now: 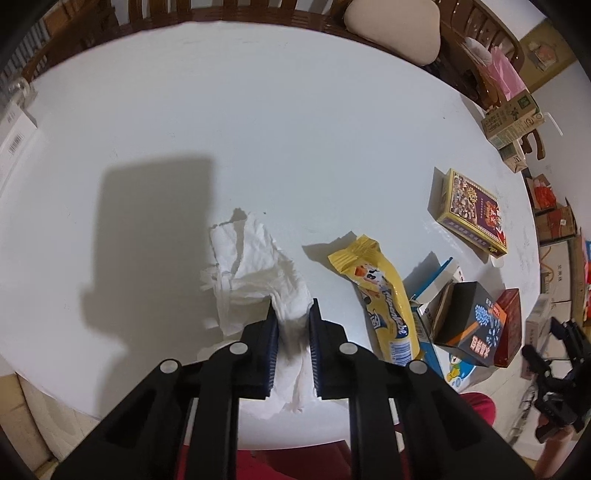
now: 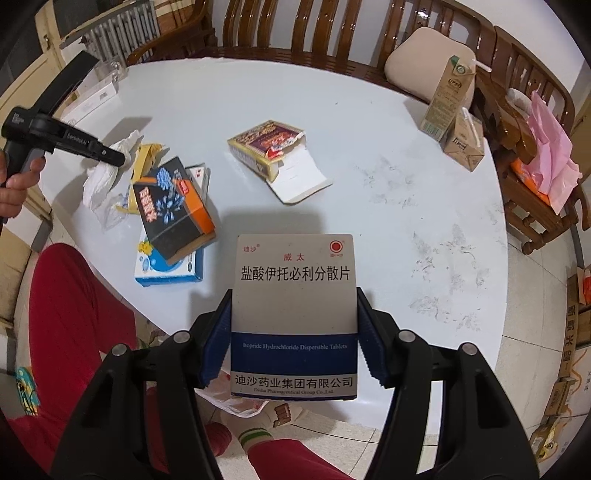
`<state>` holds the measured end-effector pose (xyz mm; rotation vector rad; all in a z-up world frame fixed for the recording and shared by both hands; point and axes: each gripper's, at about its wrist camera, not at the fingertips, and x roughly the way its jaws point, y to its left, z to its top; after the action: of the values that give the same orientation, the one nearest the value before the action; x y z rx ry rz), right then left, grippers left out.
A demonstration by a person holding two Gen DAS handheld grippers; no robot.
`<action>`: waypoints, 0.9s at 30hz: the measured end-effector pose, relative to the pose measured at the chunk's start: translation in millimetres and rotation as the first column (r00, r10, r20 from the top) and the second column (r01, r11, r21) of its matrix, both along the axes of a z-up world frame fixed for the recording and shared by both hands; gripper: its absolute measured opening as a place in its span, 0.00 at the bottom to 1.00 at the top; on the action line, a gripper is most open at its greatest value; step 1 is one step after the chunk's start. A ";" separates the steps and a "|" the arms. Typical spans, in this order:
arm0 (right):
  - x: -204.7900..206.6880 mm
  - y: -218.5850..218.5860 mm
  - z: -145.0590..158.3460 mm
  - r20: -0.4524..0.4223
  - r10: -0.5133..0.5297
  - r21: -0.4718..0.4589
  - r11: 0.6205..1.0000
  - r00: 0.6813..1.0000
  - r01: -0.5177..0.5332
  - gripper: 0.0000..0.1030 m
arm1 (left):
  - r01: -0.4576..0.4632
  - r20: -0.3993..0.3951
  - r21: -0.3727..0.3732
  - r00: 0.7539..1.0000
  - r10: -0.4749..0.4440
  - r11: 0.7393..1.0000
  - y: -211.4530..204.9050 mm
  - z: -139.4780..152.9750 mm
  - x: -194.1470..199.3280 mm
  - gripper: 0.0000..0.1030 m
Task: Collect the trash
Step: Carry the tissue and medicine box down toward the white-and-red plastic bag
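Note:
My left gripper (image 1: 291, 308) is shut on a crumpled white tissue (image 1: 255, 266) that lies on the white table (image 1: 258, 122); the tissue runs between the blue pads. My right gripper (image 2: 293, 295) is shut on a white and blue medicine box (image 2: 294, 314) and holds it above the table's near edge. The left gripper also shows in the right wrist view (image 2: 110, 153) at the far left, over the tissue (image 2: 99, 181).
A yellow snack wrapper (image 1: 380, 299), a black box (image 1: 469, 325) on a blue box (image 2: 166, 269), a torn yellow box (image 2: 273, 155) and drink cartons (image 2: 448, 99) lie on the table. Wooden chairs (image 2: 295, 33) ring it. Red-clad legs (image 2: 74, 332) are below.

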<state>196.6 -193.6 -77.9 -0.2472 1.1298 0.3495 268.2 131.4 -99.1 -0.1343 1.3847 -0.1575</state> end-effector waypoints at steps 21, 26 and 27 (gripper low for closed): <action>-38.2 -0.1 104.0 0.241 -0.062 0.064 0.997 0.969 0.047 0.59 | 0.107 0.292 0.042 0.949 -0.115 0.993 -38.8 113.8 -59.2 0.15; -62.3 6.3 129.5 0.293 -0.058 0.079 0.996 0.954 0.037 0.59 | 0.167 0.347 0.042 0.922 -0.171 0.985 -60.3 141.5 -91.0 0.15; -69.5 7.7 135.1 0.304 -0.058 0.086 0.996 0.951 0.033 0.59 | 0.175 0.353 0.041 0.919 -0.178 0.984 -62.3 144.5 -96.9 0.15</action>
<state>127.1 -185.9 57.2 -0.1961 0.8115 0.3026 171.3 69.0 45.4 0.0275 1.0330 -0.3113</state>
